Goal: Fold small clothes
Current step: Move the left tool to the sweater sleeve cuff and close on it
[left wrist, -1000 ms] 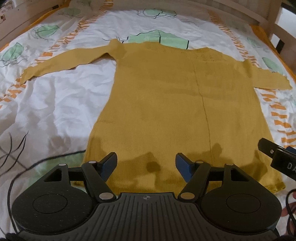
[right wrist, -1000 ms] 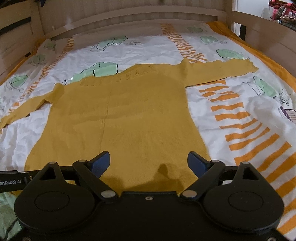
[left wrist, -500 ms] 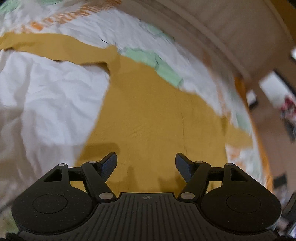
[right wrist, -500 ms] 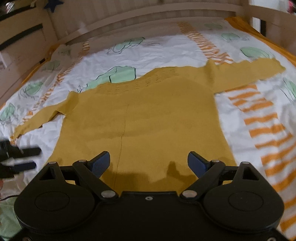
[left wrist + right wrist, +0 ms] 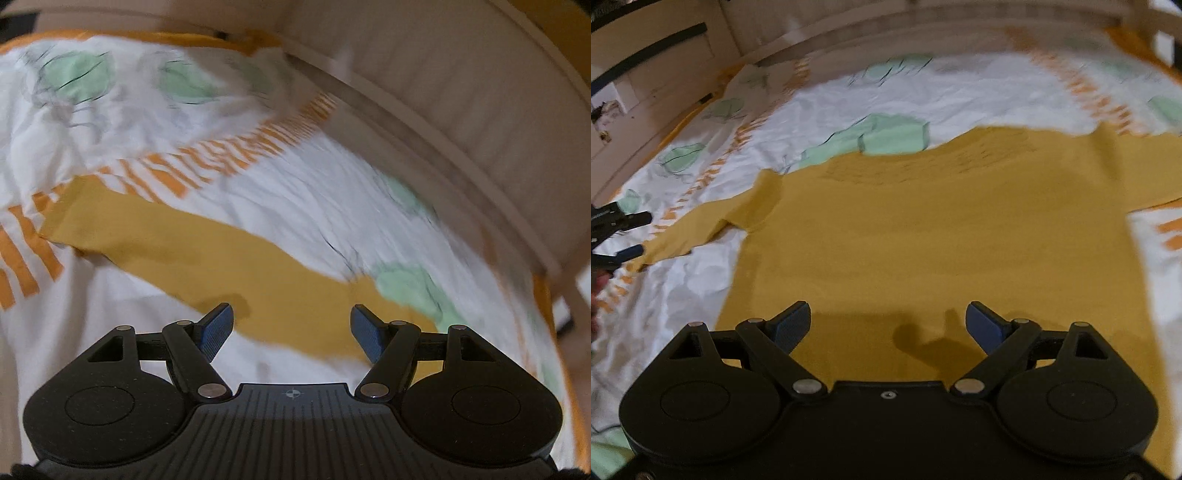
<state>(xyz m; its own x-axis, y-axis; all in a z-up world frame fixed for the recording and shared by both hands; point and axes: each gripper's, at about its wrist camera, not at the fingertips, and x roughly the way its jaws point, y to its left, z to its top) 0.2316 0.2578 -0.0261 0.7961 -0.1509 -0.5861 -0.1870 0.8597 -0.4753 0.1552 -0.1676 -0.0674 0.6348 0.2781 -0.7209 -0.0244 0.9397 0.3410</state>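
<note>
A mustard-yellow long-sleeved sweater (image 5: pixel 942 229) lies flat on the bed, sleeves spread. Its left sleeve (image 5: pixel 192 254) runs across the left wrist view, the cuff at the far left. My left gripper (image 5: pixel 291 325) is open and empty just above that sleeve; it also shows at the left edge of the right wrist view (image 5: pixel 626 236), by the cuff. My right gripper (image 5: pixel 888 321) is open and empty over the lower body of the sweater. The right sleeve runs out of view at the right.
The bed sheet (image 5: pixel 820 107) is white with green shapes and orange stripes, and wrinkled. A wooden bed rail (image 5: pixel 443 122) curves round the far side, and a wooden side panel (image 5: pixel 657 85) stands at the left.
My left gripper has swung left, from the sweater's hem to over the left sleeve. My right gripper has shifted left and slightly forward over the sweater's body. Both stay open.
</note>
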